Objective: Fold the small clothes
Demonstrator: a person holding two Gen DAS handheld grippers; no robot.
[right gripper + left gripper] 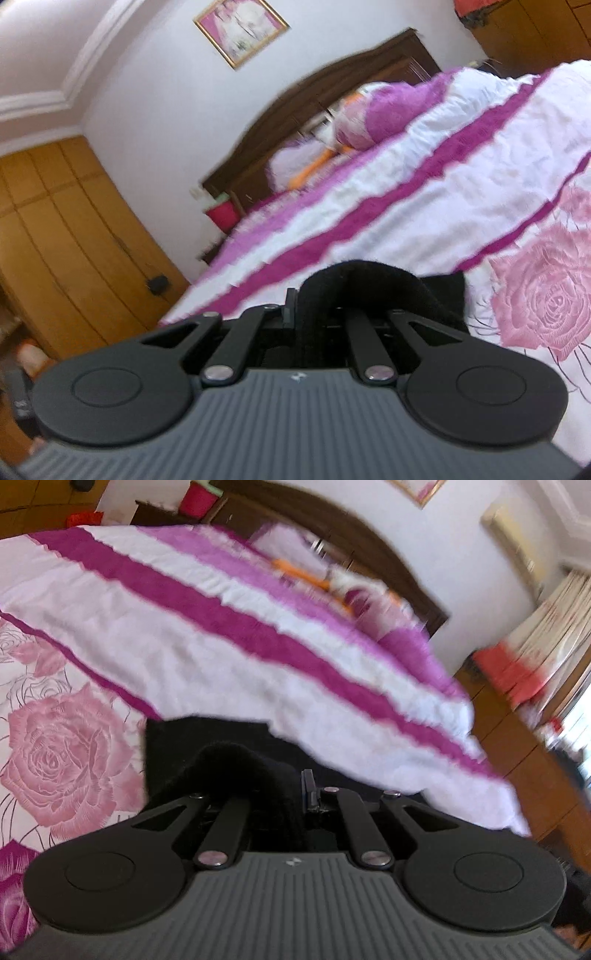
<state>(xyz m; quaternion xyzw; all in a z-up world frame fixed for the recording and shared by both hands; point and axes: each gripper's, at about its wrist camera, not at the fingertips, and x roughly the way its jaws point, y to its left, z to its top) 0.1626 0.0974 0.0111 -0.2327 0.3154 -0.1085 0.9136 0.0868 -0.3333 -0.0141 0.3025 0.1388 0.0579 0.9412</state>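
Observation:
A black garment (207,746) hangs over my left gripper (295,794), bunched over its left finger; the jaws stand close together, pinching the cloth. In the right wrist view the same black garment (362,284) drapes over my right gripper (295,314), which is also shut on it. The fingertips of both grippers are hidden by cloth. The garment is held just above the bed (74,738) with its pink rose bedspread.
A white and purple striped blanket (258,638) lies across the bed, with pillows (354,125) at the dark wooden headboard (369,62). Wooden wardrobes (74,229) stand beside the bed. A red bin (221,216) sits by the headboard. A framed picture (240,31) hangs on the wall.

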